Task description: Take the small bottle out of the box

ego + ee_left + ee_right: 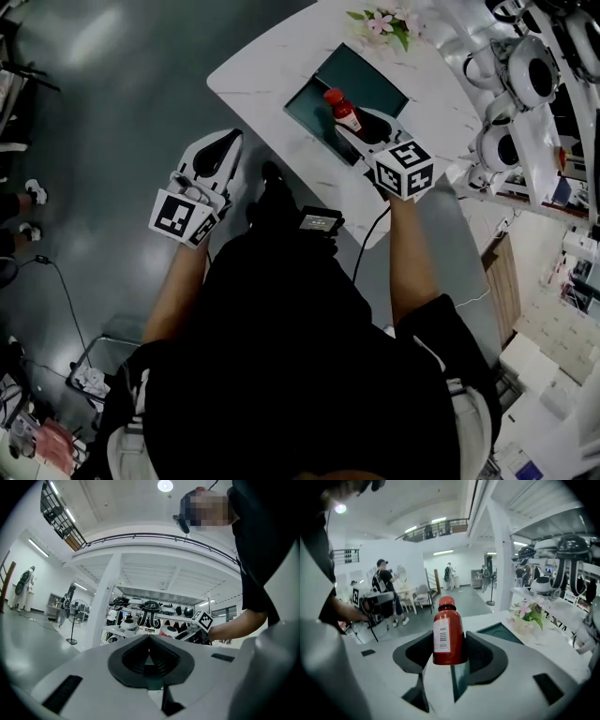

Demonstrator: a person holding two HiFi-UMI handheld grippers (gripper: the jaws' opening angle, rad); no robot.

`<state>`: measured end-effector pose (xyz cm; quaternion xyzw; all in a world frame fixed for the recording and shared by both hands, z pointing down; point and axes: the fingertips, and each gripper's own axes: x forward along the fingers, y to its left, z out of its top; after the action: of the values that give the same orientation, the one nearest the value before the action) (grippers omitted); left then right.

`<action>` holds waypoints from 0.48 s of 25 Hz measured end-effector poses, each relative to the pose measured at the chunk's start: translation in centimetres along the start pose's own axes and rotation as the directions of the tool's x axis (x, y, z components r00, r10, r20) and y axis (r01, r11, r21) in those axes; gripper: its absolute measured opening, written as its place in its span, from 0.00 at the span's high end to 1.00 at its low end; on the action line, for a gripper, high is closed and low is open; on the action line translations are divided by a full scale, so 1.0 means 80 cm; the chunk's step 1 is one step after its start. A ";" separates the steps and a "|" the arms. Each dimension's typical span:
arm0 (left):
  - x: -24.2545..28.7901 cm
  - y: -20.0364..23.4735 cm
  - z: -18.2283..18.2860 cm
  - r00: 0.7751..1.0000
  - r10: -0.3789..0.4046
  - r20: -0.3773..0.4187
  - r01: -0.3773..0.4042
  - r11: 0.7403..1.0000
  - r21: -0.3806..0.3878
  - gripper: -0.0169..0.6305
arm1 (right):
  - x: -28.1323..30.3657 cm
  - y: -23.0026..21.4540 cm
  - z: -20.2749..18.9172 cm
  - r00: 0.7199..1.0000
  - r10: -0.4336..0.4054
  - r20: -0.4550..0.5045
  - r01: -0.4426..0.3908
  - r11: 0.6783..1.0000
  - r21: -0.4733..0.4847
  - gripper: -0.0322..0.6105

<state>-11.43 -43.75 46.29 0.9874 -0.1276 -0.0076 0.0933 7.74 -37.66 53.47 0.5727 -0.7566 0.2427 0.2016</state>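
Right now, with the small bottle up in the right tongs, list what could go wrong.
1. The right tongs grip the small bottle only by its lower body; it could tilt or slip.
2. It hangs over the box, so a slip drops it back in.
3. The flowers stand just beyond the box; a wide swing might hit them.

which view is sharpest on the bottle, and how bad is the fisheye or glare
Right gripper view: small bottle crisp in the right claw, fisheye bends the edges, corners dark. Head view: dim, it looks tiny against the box, glare on the floor. Left gripper view: bright ceiling lamp, one mosaic patch.
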 end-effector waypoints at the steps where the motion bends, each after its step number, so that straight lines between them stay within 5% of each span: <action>1: -0.003 -0.006 0.008 1.000 -0.007 0.013 0.007 1.000 0.010 0.95 | -0.015 0.005 0.011 0.998 -0.001 0.061 -0.001 0.999 0.036 0.59; 6: -0.008 -0.032 0.037 0.998 -0.042 0.057 0.039 0.998 0.053 0.95 | -0.094 0.022 0.062 0.925 -0.014 0.381 -0.065 0.979 0.195 0.59; 12: -0.008 -0.052 0.054 0.996 -0.060 0.072 0.055 0.996 0.074 0.95 | -0.202 0.048 0.108 0.735 -0.063 0.675 -0.080 0.981 0.178 0.59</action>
<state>-11.19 -40.41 41.27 0.9924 -0.1025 -0.0421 0.0528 8.07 -29.53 36.57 0.6350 -0.7531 0.0910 -0.1458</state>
